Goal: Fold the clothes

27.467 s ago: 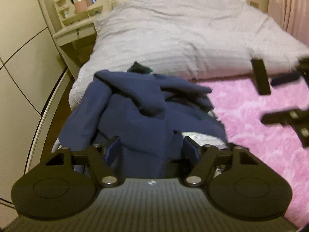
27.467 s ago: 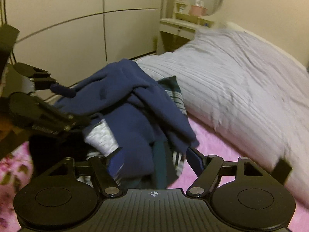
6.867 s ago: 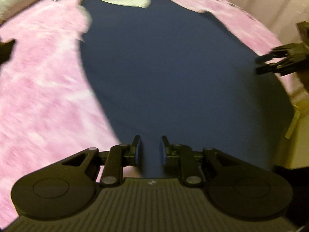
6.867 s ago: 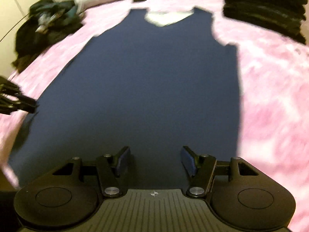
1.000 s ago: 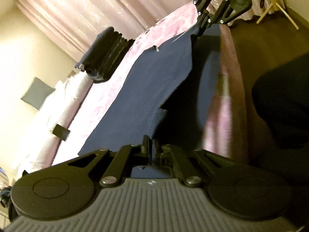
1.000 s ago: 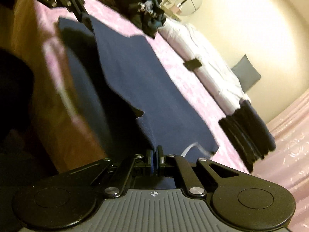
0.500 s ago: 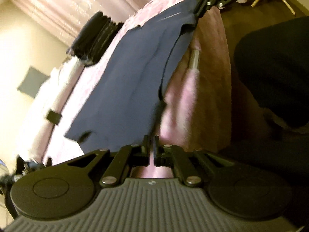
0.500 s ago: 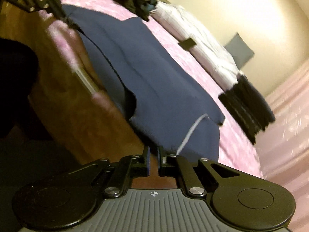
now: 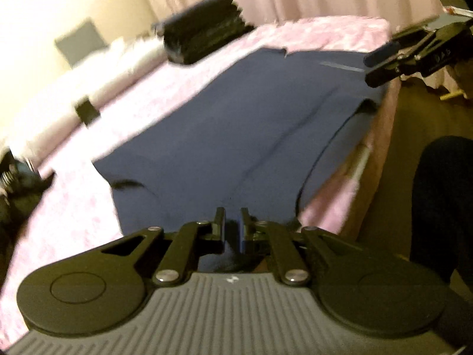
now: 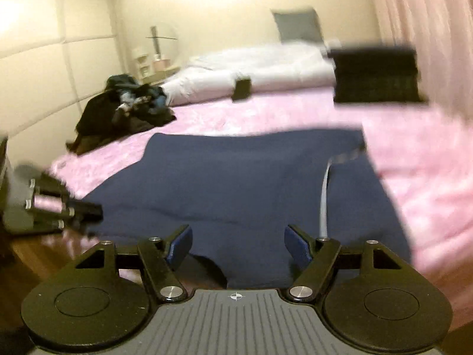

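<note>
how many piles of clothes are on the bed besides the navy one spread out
2. A neat dark folded stack sits at the far right near the curtain; a jumbled heap of dark clothes lies at the far left edge. More may be out of view.

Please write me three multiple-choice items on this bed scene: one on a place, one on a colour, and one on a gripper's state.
1. Where does the stack of folded dark clothes sit?
A. at the far right of the bed, by the curtain
B. on the floor
C. on top of the navy garment

2. What colour is the blanket under the navy garment?
A. green
B. pink
C. grey

3. How does the right gripper stand?
A. shut on the garment
B. shut on nothing
C. open, jaws wide apart

Answers:
1 A: the stack rests on the bed's far right side, beside the curtain.
2 B: pink fabric surrounds the garment.
3 C: a wide gap shows between its blue pads.
</note>
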Action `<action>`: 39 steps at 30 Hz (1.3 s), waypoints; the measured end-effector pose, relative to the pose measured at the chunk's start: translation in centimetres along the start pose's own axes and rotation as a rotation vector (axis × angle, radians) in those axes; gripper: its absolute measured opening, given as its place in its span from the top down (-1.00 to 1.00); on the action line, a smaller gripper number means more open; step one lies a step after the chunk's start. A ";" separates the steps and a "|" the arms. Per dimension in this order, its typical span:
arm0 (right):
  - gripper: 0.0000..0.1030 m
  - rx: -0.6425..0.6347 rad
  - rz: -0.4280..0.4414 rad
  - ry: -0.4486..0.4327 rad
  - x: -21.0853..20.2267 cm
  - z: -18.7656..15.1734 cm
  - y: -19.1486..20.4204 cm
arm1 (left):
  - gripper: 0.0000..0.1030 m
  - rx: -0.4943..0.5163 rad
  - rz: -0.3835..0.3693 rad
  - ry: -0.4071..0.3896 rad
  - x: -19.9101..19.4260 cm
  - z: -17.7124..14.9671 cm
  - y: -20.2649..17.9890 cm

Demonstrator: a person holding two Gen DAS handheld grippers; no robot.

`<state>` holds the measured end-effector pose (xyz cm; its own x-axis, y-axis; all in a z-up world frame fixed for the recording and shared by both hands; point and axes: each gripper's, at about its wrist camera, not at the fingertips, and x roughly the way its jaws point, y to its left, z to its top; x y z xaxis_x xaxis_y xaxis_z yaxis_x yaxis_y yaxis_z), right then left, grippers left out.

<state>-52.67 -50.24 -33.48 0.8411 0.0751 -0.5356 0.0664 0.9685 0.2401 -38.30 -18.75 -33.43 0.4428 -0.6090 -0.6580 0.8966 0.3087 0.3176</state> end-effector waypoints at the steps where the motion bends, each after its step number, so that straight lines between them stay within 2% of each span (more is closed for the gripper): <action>1: -0.41 0.026 -0.008 0.014 0.6 0.0 -0.5 | 0.86 -0.004 -0.003 0.009 0.3 0.0 0.0; 7: -0.41 0.009 -0.016 0.015 -0.4 -0.3 -0.9 | 0.86 -0.059 -0.007 0.020 0.0 -0.7 0.4; 11: -0.42 -0.025 -0.082 0.043 -0.5 -0.2 -0.3 | 0.86 -0.069 -0.005 0.014 -0.3 -1.0 0.5; 15: -0.42 0.056 -0.131 0.000 -2.2 -0.9 -0.2 | 0.83 -0.059 0.002 0.005 -1.4 -1.3 1.1; 19: -0.42 0.027 -0.112 -0.032 -3.6 -0.7 2.5 | 0.78 -0.079 0.017 -0.027 -3.5 -1.7 3.2; 23: -0.42 -0.059 -0.053 -0.004 -2.4 0.9 5.3 | 0.73 -0.076 0.041 -0.040 -4.1 -0.8 6.3; 28: -0.42 -0.200 -0.021 0.044 2.0 5.4 5.7 | 0.72 -0.060 0.060 -0.065 -2.3 2.0 9.9; 34: -0.41 -0.254 -0.034 0.101 10.8 12.3 1.7 | 0.70 -0.062 0.026 -0.056 5.3 7.1 14.4; 37: 0.05 -0.240 -0.029 0.140 16.5 15.2 -0.3 | 0.70 -0.082 -0.004 -0.033 10.5 9.5 16.4; 39: 0.05 -0.207 -0.020 0.168 19.9 16.5 -1.8 | 0.70 -0.096 -0.032 0.014 14.0 10.3 17.4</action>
<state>-27.15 -54.40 -31.23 0.7389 0.0771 -0.6694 -0.0434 0.9968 0.0669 -16.41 -29.39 -30.06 0.4133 -0.6095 -0.6765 0.9048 0.3584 0.2299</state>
